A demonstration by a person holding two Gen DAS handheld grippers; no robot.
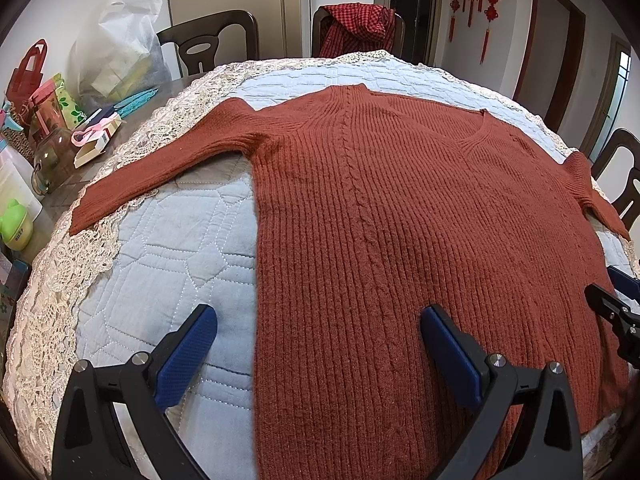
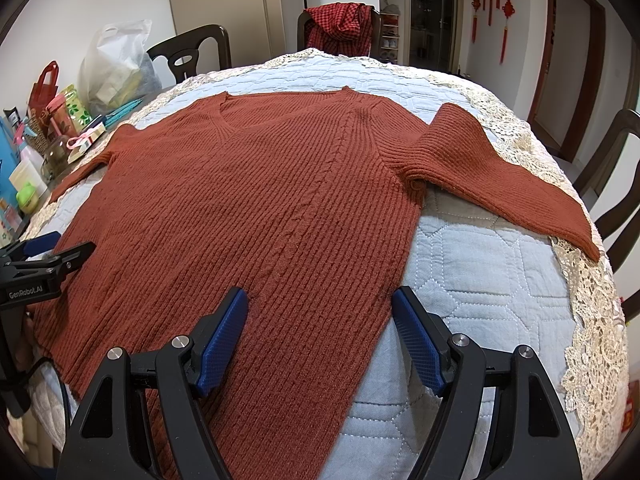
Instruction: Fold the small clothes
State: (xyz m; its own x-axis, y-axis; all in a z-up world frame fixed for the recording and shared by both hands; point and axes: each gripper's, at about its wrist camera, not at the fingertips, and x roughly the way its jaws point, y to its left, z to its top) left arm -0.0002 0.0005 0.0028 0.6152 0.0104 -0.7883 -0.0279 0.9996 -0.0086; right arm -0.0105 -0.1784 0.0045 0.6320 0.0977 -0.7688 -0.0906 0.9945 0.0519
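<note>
A rust-red ribbed knit sweater (image 1: pixel 400 208) lies flat and face up on a light blue quilted cloth (image 1: pixel 168 256), both sleeves spread out; it also shows in the right wrist view (image 2: pixel 260 200). My left gripper (image 1: pixel 318 322) is open above the sweater's lower left side edge, one finger over the quilt, one over the knit. My right gripper (image 2: pixel 320 308) is open above the sweater's lower right side edge. Neither holds anything. The right gripper also shows at the right edge of the left wrist view (image 1: pixel 612 304), and the left gripper at the left edge of the right wrist view (image 2: pixel 48 264).
The quilt has a lace border (image 1: pixel 60 280). Left of it stand a glass jar (image 1: pixel 52 160), gift boxes (image 1: pixel 96 140), bags (image 1: pixel 120 52) and a green container (image 1: pixel 16 228). Dark chairs (image 1: pixel 208 40) surround the table; one carries a red checked garment (image 1: pixel 360 28).
</note>
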